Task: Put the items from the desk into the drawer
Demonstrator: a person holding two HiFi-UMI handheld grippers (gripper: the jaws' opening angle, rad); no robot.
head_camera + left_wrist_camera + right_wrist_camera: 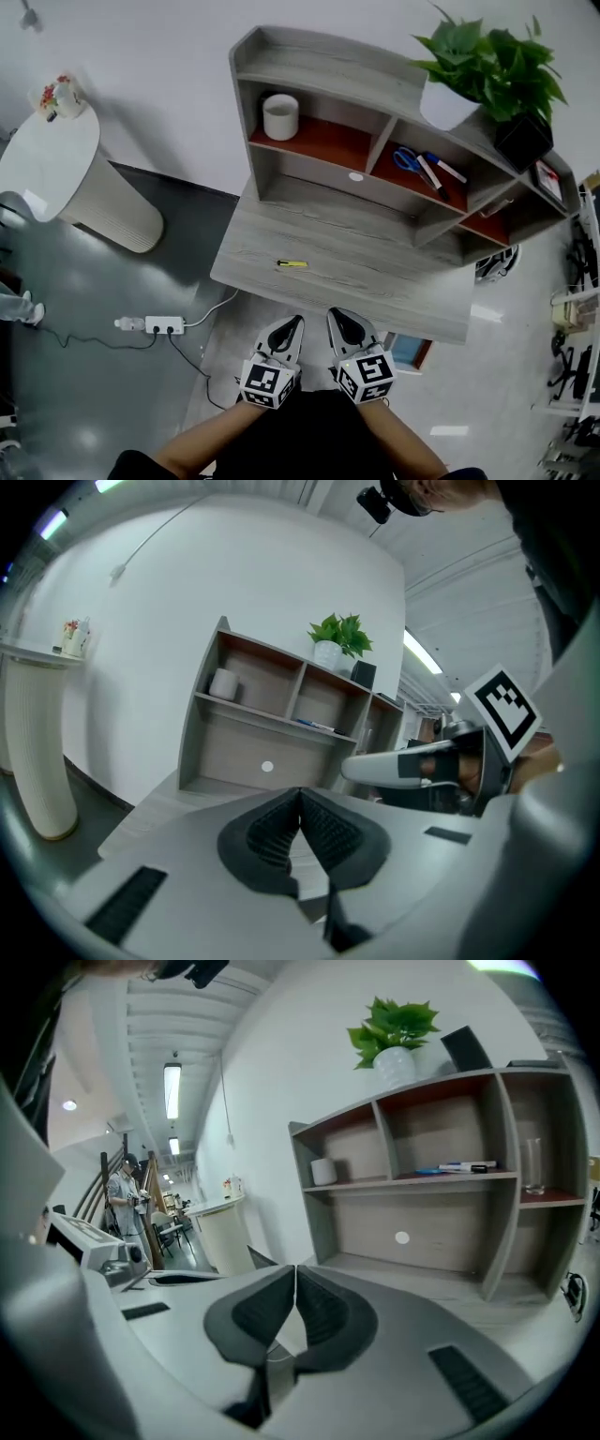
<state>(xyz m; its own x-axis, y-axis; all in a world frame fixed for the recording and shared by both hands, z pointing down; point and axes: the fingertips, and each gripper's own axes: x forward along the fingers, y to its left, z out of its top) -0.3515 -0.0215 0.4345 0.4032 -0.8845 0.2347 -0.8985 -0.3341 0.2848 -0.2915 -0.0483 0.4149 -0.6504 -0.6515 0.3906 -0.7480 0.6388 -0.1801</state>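
Left gripper [292,325] and right gripper [339,321] hang side by side just off the desk's [375,281] near edge, both with jaws pressed together, nothing held. Small yellow item [292,264] lies on the desktop, left of centre. Scissors [407,158] sit in the desk's middle shelf compartment.

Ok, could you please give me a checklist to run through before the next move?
1. Left tongs empty: ok, shut on nothing.
2. Right tongs empty: ok, shut on nothing.
3. Tongs opened for a grasp: not ok, both are shut.
4. Small yellow item free to pick: ok, it lies alone and uncovered on the desk.
5. Drawer open to receive it: cannot tell, no drawer is clearly in view.
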